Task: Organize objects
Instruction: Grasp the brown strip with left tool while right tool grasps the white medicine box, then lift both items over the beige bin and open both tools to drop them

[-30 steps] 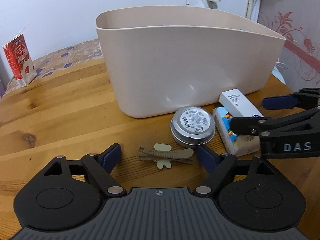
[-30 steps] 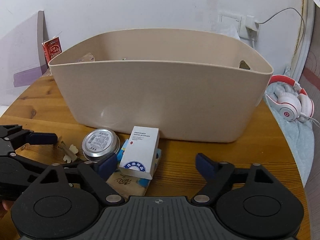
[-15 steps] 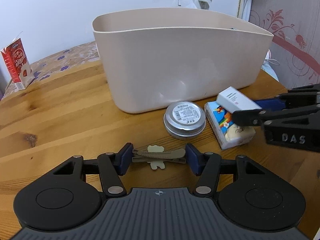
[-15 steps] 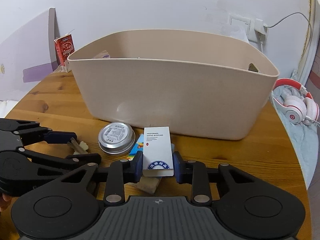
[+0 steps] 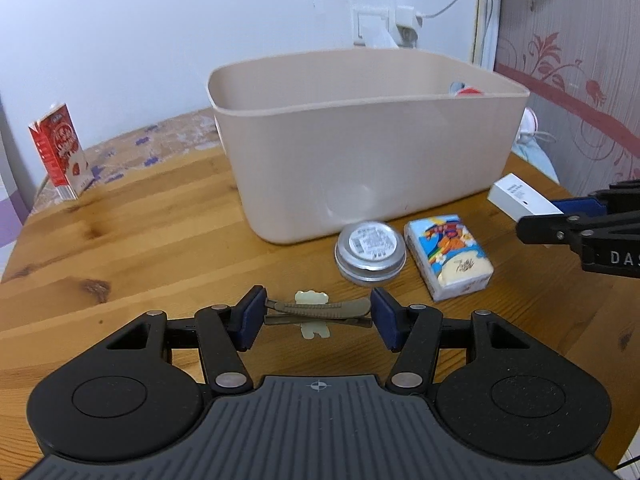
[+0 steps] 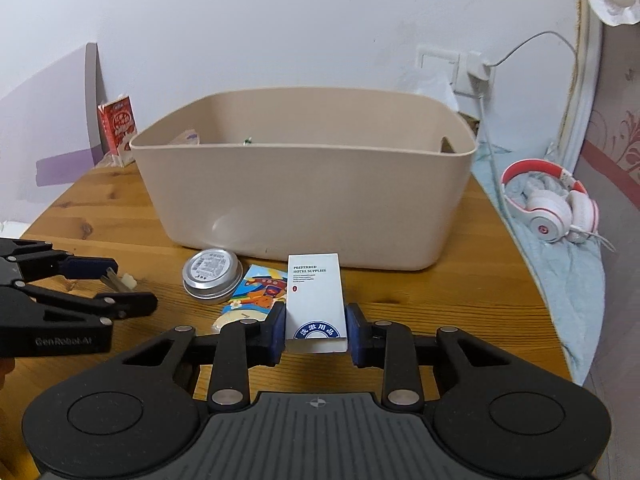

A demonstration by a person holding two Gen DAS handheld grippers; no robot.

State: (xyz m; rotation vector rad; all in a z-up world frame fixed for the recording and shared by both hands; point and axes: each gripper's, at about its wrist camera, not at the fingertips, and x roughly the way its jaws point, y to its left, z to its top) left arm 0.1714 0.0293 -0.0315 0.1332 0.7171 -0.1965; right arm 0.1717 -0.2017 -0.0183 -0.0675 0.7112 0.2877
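Hair clip (image 5: 316, 312), brown with a pale bear shape on it, is sitting crosswise between the fingers of the left gripper (image 5: 316, 320); both blue pads are pressing on its ends, so the fingers are closing narrowly around it. Whether the clip is lifted off the table (image 5: 140, 240) or touching it cannot be told. In the right wrist view the same gripper (image 6: 116, 284) is showing at the left edge with the clip (image 6: 118, 282) between its tips.

The right gripper (image 6: 316, 332) is holding a small white box (image 6: 314, 300) printed "Preferred Hotel Supplies", its fingers pinching the box's two sides near the lower end. From the left wrist view the box (image 5: 520, 200) is appearing raised above the table, to the right of the beige bin (image 5: 360, 160).

A round metal tin (image 5: 371, 252) and a colourful tissue pack (image 5: 448, 260) are lying side by side on the table, just in front of the bin. A red milk carton (image 5: 60, 152) is standing upright well to the left. Red-and-white headphones (image 6: 552, 204) are resting on a pale blue cloth (image 6: 568, 280) beyond the table's right edge.
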